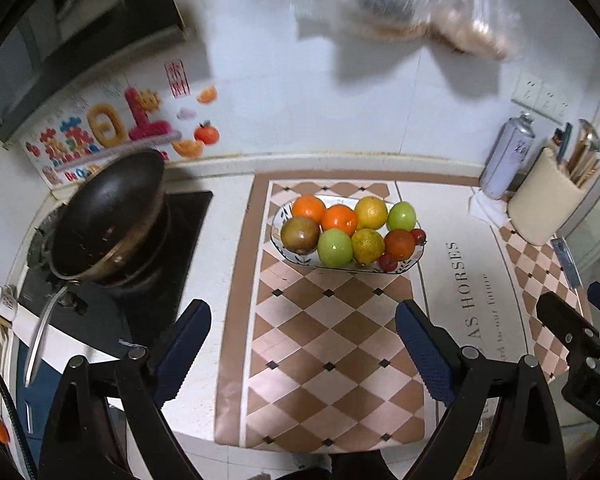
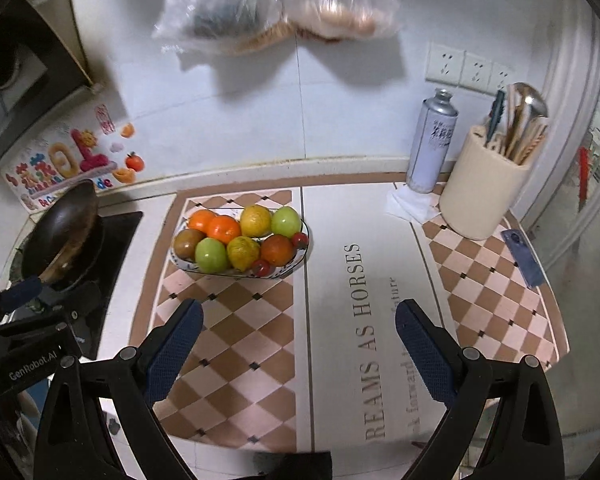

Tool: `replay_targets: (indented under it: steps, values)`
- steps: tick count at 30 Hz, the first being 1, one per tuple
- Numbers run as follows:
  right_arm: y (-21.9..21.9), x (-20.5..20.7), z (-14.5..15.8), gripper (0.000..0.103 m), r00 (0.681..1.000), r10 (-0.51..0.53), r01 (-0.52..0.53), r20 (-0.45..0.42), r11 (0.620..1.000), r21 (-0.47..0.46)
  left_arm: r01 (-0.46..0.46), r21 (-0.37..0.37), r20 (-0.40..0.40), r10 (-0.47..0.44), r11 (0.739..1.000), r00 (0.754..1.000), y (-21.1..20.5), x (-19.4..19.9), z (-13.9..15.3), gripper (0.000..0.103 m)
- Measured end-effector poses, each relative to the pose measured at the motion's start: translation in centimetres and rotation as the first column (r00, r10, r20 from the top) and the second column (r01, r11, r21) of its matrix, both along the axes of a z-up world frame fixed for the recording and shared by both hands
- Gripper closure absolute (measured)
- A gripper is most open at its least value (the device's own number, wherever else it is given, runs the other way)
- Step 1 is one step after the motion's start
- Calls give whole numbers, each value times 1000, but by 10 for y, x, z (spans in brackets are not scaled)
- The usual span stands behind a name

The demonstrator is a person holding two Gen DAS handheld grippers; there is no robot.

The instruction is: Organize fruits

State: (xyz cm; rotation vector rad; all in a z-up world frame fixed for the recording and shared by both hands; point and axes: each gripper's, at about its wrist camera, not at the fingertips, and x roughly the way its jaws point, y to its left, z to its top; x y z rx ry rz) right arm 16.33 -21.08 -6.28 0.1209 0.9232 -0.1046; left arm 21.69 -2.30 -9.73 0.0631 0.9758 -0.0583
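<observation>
Both the left gripper [image 1: 302,344] and right gripper [image 2: 298,342] gape empty over bare mat [image 1: 320,340], short of the fruit plate's [image 1: 278,236] near rim.

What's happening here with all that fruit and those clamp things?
A person holds two tools over a kitchen counter. The left tool and right tool are both open and hold nothing. Ahead, on a checkered mat, a plate is piled with oranges, green fruits, lemons and small red ones. Nothing is being gripped yet.
</observation>
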Motion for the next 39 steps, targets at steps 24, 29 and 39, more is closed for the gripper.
replay_targets:
  steps: [24,29,39]
  values:
    - [27,-139,88,3,993,46,-46,112,999,1,10,-49,117,-4,999,993,26,-135,81,9]
    - [24,-132,85,3,994,54,-55,95,998,10,0,-49,113,6,999,994,24,-136,79,9]
    - [18,-79,76,3,995,62,-62,78,998,-3,-48,-36,107,52,998,993,24,-98,75,9]
